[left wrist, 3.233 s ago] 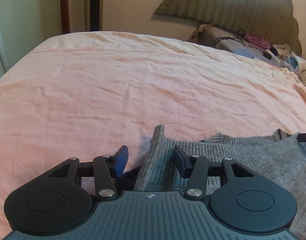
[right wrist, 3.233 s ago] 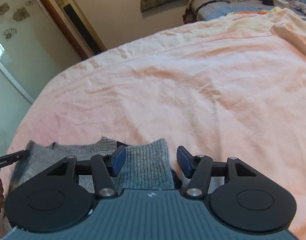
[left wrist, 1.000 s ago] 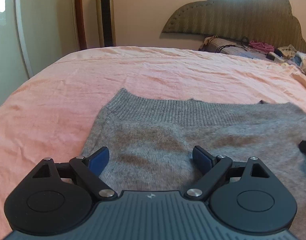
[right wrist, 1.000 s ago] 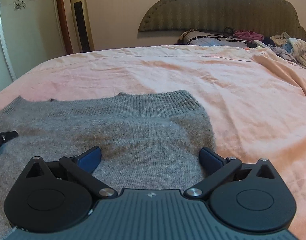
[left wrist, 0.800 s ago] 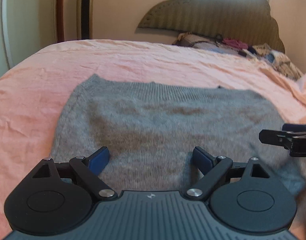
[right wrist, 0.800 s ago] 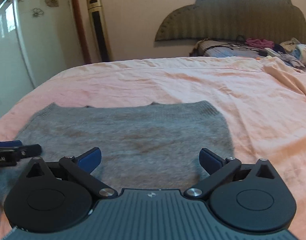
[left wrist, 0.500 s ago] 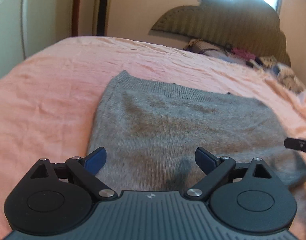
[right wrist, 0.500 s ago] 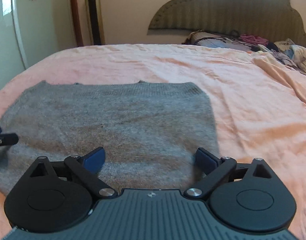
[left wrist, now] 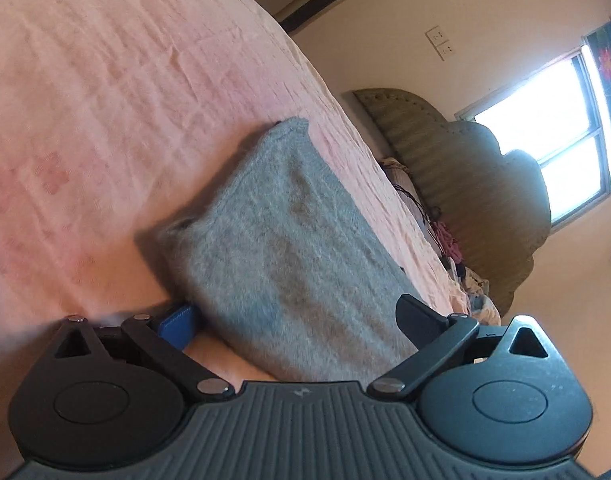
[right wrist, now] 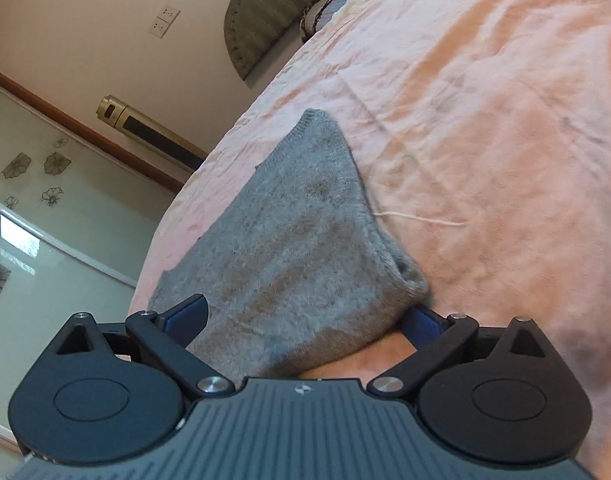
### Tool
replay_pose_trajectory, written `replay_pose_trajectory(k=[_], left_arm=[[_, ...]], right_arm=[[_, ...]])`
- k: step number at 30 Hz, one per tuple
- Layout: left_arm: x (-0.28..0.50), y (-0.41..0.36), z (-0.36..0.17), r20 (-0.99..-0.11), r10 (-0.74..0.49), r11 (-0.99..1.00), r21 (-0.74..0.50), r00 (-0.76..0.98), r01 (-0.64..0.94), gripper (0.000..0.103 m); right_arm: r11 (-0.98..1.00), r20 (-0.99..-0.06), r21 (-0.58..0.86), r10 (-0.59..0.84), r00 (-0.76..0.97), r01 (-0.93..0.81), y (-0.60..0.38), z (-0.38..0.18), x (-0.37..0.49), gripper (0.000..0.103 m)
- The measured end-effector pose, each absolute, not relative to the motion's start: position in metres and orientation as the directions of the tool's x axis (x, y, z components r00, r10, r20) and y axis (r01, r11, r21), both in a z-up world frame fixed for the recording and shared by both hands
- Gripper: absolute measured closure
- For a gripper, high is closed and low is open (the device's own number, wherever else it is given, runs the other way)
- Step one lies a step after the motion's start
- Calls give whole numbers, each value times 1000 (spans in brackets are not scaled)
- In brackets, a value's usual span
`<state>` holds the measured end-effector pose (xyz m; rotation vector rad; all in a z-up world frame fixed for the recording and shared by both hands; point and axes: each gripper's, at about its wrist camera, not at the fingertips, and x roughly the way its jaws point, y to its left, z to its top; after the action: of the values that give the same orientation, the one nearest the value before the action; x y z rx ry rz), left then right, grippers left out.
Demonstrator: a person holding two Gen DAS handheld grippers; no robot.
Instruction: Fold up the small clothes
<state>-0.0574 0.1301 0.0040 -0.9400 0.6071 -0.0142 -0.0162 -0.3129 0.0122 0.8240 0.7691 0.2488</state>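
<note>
A grey knitted garment (left wrist: 281, 240) lies folded flat on the pink bedsheet (left wrist: 85, 120). My left gripper (left wrist: 295, 316) is open and rolled to one side. Its jaws straddle the garment's near left edge, one finger low by the sheet, the other above the knit. In the right wrist view the same garment (right wrist: 289, 248) runs away from me. My right gripper (right wrist: 305, 316) is open and rolled the other way, its jaws straddling the near right corner of the garment. Neither gripper is closed on the cloth.
A padded olive headboard (left wrist: 477, 184) and a pile of clothes and cables (left wrist: 445, 240) stand at the far end of the bed. A gold tower fan (right wrist: 149, 132) and a glass door with flower decals (right wrist: 33, 208) stand by the wall.
Both grippers have rolled sideways and dropped to the garment's near edge. Their open jaws now straddle its left and right near corners instead of hovering level above it.
</note>
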Motion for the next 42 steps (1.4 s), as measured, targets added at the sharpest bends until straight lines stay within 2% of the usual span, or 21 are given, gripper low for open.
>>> replay_pose_trajectory(k=[2,3,4,5,6,13,18,21,22,23,24,25,27,31,33,34,35,37,38,40,42], left_arm=[[-47,130,7,-527,-212,624,-721,823,-301,28],[-41,129,5,-576,-187,650,-680,796,-339,70],[-38,130,4,-618,-156,677,-635,770,-373,96],[-38,133,1,-628,-154,685,-624,763,-375,97],[-39,135,0,-626,-163,683,-629,763,-371,98],[-69,144,41,-577,-180,745,-609,797,-272,99],[-80,147,15,-668,-188,795,-533,720,-288,98],[-101,147,34,-640,-105,833,-474,761,-284,95],[-105,145,44,-614,-75,846,-457,785,-276,93],[-105,141,55,-586,-52,863,-433,809,-259,89],[-100,134,63,-563,-35,883,-404,826,-238,76],[-91,123,69,-544,-20,905,-366,839,-216,50],[-66,96,72,-515,8,945,-277,857,-175,25],[-4,42,49,-578,-5,990,-118,816,-78,25],[19,29,28,-630,55,995,-34,775,-99,25],[24,31,19,-650,69,994,-23,757,-111,24],[21,37,14,-622,54,993,-46,781,-105,24],[15,45,10,-608,38,996,-43,793,-81,24],[13,47,10,-607,28,996,-51,794,-73,24],[11,44,13,-615,36,997,-27,788,-67,24],[10,38,24,-643,52,998,-4,764,-70,26]], right_arm=[[678,-521,730,468,714,89,-308,12,-3,22],[680,-535,726,463,707,104,-307,10,2,49],[676,-548,727,466,694,120,-307,6,7,65],[674,-558,727,473,682,128,-308,1,10,89],[678,-556,725,473,683,121,-308,-2,10,89],[660,-476,751,532,700,9,-315,24,-17,91],[685,-536,728,545,645,26,-329,11,-33,89],[684,-547,726,515,660,69,-335,10,-39,69],[682,-525,729,499,689,61,-341,17,-43,59],[695,-506,717,459,731,59,-345,27,-46,41],[724,-493,687,412,766,52,-347,40,-44,38],[756,-483,653,384,787,33,-346,52,-39,38],[802,-484,597,377,790,-18,-330,68,-16,38],[857,-535,497,427,729,-137,-268,62,42,36],[892,-594,421,407,694,-163,-236,47,65,37],[912,-622,373,381,684,-169,-225,38,71,37],[932,-644,315,347,682,-177,-217,29,74,37],[943,-600,232,332,728,-240,-214,21,67,41],[936,-582,241,351,733,-256,-219,19,64,42],[926,-564,270,373,736,-263,-231,18,63,55],[927,-578,270,371,727,-259,-232,24,61,56]])
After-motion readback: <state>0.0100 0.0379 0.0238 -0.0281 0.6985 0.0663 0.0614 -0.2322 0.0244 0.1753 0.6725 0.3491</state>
